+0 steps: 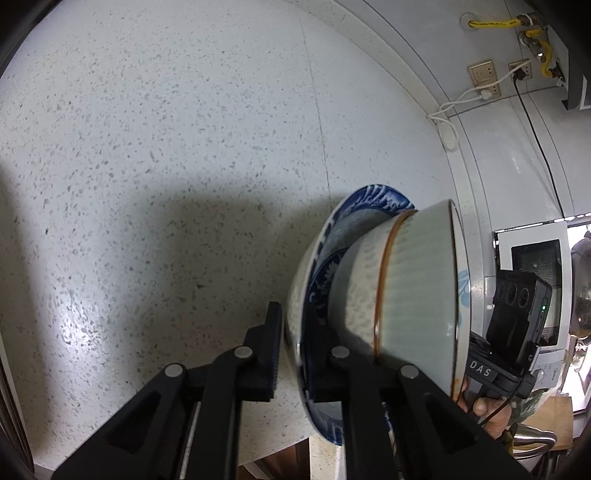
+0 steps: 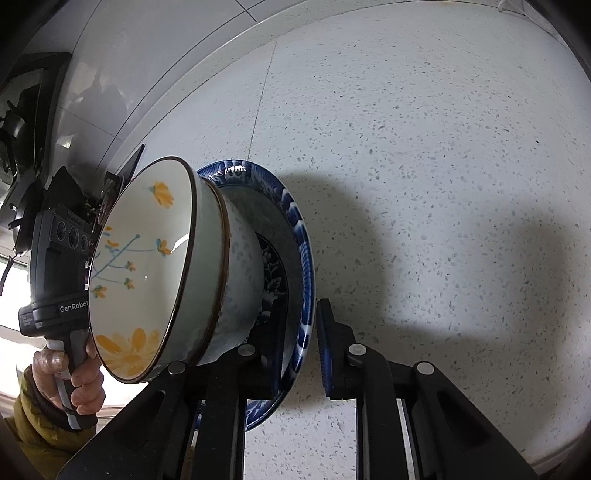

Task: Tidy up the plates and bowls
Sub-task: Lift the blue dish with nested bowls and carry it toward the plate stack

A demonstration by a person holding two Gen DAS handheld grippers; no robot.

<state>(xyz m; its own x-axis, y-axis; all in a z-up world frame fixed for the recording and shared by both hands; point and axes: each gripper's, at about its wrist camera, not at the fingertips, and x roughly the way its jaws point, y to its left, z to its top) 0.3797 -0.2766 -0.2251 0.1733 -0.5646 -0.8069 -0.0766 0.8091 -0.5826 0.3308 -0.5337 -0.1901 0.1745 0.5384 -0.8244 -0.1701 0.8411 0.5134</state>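
Observation:
A blue-and-white plate (image 1: 373,201) carries two nested bowls and hangs above the speckled counter, casting a shadow on it. The upper bowl (image 2: 140,258) is pale green with a brown rim and orange flowers inside. It sits in a white speckled bowl (image 2: 242,280). My left gripper (image 1: 299,350) is shut on the plate's near rim. My right gripper (image 2: 301,350) is shut on the plate's (image 2: 301,236) opposite rim, one finger inside the plate and one outside. In the left wrist view both bowls (image 1: 417,280) hide the right gripper's fingers.
White speckled countertop (image 1: 166,147) lies below, meeting a tiled wall. Wall sockets (image 1: 482,74) with cables, a yellow hose (image 1: 491,24) and a microwave (image 1: 535,266) stand at the right. A hand (image 2: 74,373) in a yellow sleeve holds the left unit. A stove (image 2: 18,122) is far left.

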